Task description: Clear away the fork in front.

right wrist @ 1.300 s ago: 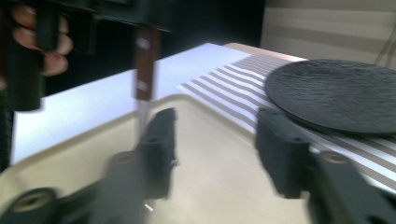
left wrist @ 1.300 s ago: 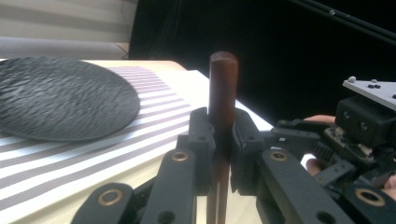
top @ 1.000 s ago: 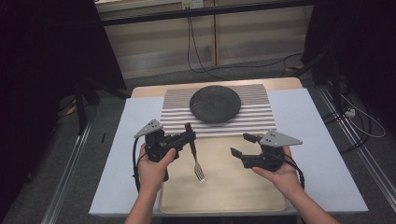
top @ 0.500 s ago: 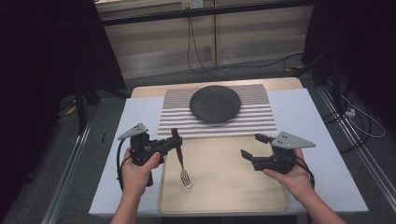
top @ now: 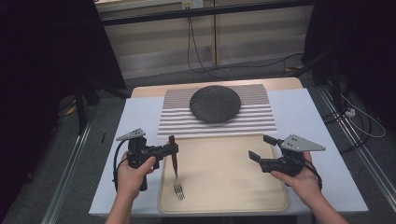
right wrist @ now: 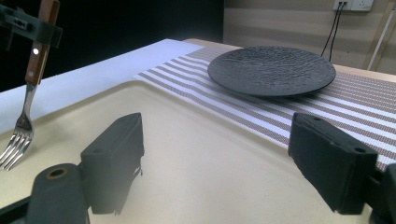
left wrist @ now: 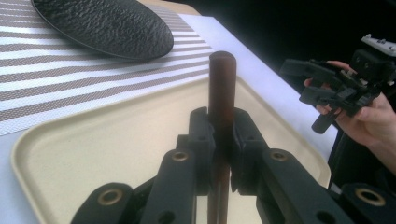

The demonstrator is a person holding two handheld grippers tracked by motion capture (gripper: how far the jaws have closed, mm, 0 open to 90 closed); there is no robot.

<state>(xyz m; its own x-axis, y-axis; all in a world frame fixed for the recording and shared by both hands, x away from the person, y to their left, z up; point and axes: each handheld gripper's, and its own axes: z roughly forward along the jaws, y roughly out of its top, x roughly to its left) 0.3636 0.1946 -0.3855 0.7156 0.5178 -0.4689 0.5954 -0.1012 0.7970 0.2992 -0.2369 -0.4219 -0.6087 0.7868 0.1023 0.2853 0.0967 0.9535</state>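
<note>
Left gripper [top: 173, 149] clamps the fork [top: 175, 169] over the tray [top: 224, 205]; right gripper [top: 262, 148] gapes, plate [top: 215, 103] beyond.

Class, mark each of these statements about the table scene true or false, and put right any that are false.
1. The left gripper is shut on the fork's wooden handle. True.
2. The fork's tines point up. False: they hang down over the tray.
3. The right gripper holds a spoon. False: its jaws stand open with nothing between them.
4. The dark plate sits on the striped mat. True.
5. The plate stands on the tray. False: it lies beyond the tray, on the mat.
</note>
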